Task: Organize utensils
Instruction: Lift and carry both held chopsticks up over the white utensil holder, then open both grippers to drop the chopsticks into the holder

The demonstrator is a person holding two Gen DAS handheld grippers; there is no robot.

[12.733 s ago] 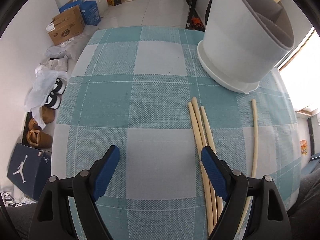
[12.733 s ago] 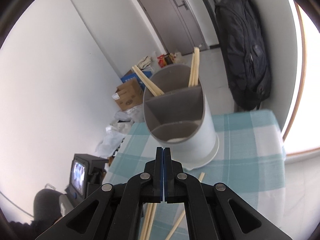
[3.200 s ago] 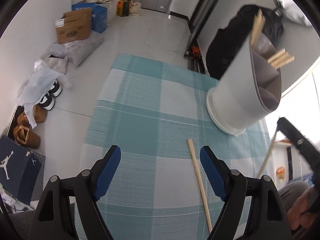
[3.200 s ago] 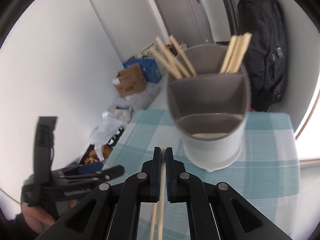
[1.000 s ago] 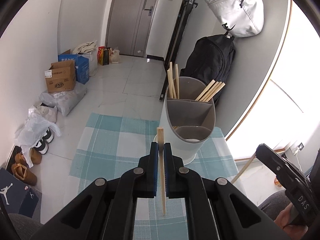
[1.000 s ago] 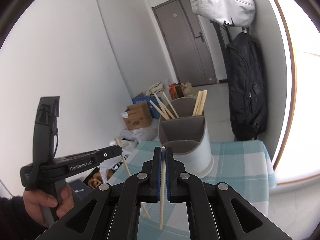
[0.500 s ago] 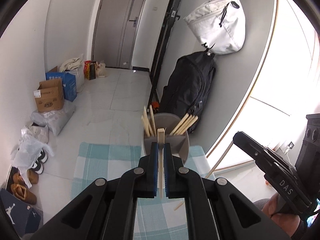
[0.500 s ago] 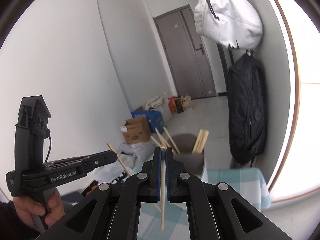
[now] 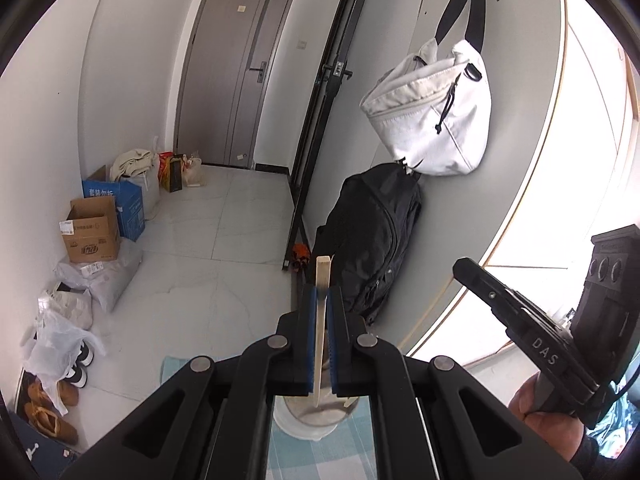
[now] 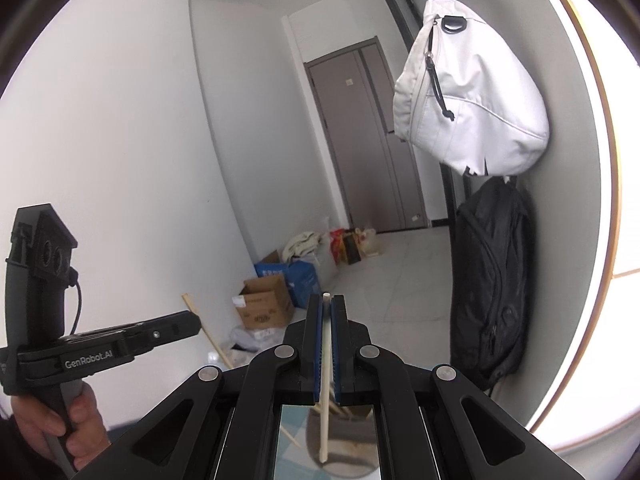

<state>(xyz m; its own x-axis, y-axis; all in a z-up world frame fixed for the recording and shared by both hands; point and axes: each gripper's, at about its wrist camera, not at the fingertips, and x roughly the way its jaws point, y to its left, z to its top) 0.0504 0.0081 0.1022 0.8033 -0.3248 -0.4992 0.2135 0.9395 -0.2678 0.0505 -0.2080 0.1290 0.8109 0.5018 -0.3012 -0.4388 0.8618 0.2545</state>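
left gripper (image 9: 320, 312): clenched on a square-tipped wooden chopstick (image 9: 321, 320); the stick stands near upright between the blue pads, top end poking above the jaws, lower end hanging over the holder.
right gripper (image 10: 327, 320): clamped on a paler round-tipped chopstick (image 10: 326, 380), also near upright, tip just clear of the jaw tops.
utensil holder (image 9: 312, 416): white cylinder on the checked cloth (image 9: 320, 456), low in both views, mostly hidden behind the jaws. Compartments not readable in either view.
left view only: holder's outer wall and rim, teal-and-white cloth below it, shoes and plastic bags along the left wall, the person's right hand (image 9: 548, 420) gripping the other tool's handle at lower right.
right view only: a few stick ends already inside the holder, seen through the gap under the jaws; the left tool from the side with its chopstick (image 10: 204, 328) slanting out of its jaws; the person's left hand (image 10: 60, 424) on the handle.
both views: white bag (image 9: 432, 116) hung on the wall above a black backpack (image 9: 372, 236), grey door (image 9: 236, 76) at the far end, cardboard box (image 9: 90, 236) and blue box on the floor.
contact: neither held stick visibly touches the holder; cannot tell for the lower tips.
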